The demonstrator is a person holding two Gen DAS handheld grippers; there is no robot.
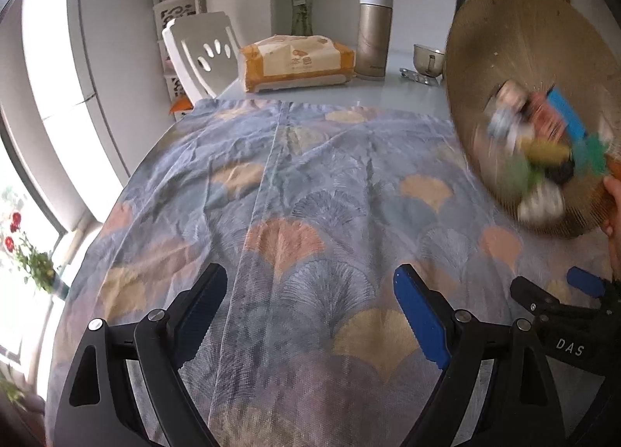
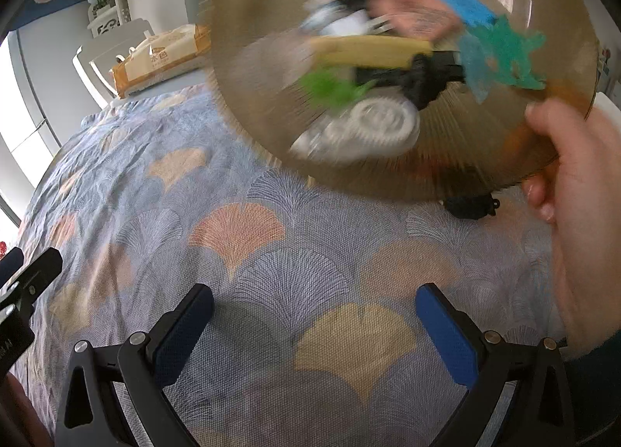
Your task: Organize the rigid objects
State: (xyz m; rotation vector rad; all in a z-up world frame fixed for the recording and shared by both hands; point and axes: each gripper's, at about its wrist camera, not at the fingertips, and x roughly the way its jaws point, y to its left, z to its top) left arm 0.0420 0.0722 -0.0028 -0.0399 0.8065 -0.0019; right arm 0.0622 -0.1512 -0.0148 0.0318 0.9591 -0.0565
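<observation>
Bare hand is tilting amber glass bowl of blurred toys at frame's upper right; left gripper and right gripper are hovering spread, empty, over patterned cloth.

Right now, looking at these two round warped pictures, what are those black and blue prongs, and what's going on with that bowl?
Each picture comes from a wide-angle camera on a handheld two-finger gripper, looking along its fingers. The prongs are the left gripper and the right gripper; both stand open and hold nothing. Below lies a patterned cloth on a table. A bare hand tilts a brownish glass bowl of small blurred toys above it. One small black object lies on the cloth. Behind stand a tissue pack and a flask.
</observation>
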